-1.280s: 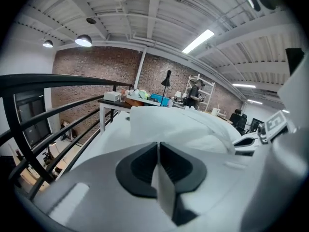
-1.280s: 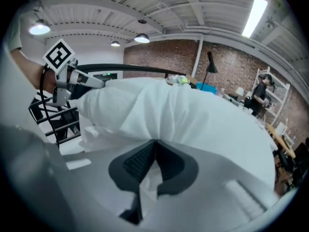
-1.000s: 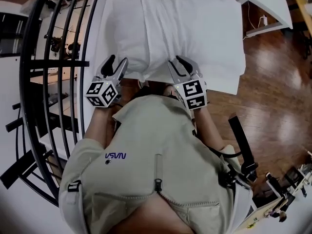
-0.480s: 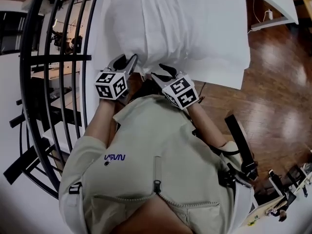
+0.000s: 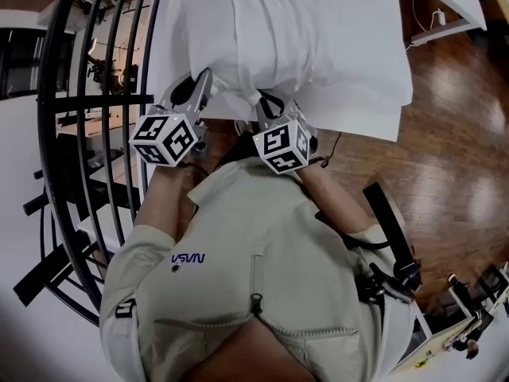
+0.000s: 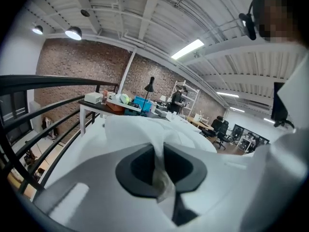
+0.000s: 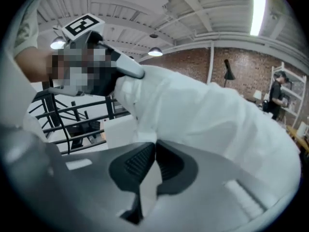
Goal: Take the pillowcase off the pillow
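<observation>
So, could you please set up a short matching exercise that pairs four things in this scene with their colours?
Things:
1. pillowcase
2. railing
3. floor
4. jacket

Colours:
a. brown
b. white
c. beige
d. black

Pairs: 1-b, 2-d, 3-a, 4-c

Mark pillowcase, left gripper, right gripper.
pillowcase [image 5: 270, 30], head view, top face of the cased pillow.
left gripper [image 6: 158, 151], left gripper view, between the jaws, which have just been closing on a pillowcase fold.
right gripper [image 7: 154, 149], right gripper view, between the jaws, just closed on pillowcase cloth.
</observation>
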The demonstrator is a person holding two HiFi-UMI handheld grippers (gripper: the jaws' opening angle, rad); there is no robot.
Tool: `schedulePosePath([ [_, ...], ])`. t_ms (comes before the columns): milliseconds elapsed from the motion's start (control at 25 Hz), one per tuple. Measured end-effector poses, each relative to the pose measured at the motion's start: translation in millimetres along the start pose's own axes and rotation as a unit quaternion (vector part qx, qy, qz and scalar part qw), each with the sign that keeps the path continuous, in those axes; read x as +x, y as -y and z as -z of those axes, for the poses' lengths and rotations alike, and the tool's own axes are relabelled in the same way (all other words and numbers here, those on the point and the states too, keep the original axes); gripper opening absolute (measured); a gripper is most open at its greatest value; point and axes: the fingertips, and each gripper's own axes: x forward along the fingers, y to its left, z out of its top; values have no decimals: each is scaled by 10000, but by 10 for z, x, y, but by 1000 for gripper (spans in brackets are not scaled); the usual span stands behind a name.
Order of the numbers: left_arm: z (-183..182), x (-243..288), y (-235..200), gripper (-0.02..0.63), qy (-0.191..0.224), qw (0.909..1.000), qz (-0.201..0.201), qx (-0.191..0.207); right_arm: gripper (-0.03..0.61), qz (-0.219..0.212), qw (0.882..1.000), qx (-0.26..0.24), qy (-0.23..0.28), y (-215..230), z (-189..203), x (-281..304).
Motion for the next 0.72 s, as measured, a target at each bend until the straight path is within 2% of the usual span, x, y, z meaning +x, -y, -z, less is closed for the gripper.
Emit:
schedulePosePath([
  [200,-204,-25,-404,31,193,9992,-295,-206,6,887,9955,59,-325,624,285,-380],
  [320,-66,-68,-508,31,44,9993,-278,-242,6,1168,9911,144,-615,932,559,-528],
  [480,348,-74,-517,31,-227,9982,-323,-457,6,1159,9882,280,-963,1008,804,-488],
  [600,670,-72,-523,31,-500,9965,-393,-546,6,1065,9854,627,-1171,973,985,-441],
  [720,1009,-44,-585,37,-722,9922,-339,-960,6,886,9819,909,-1405,913,1204,-344],
])
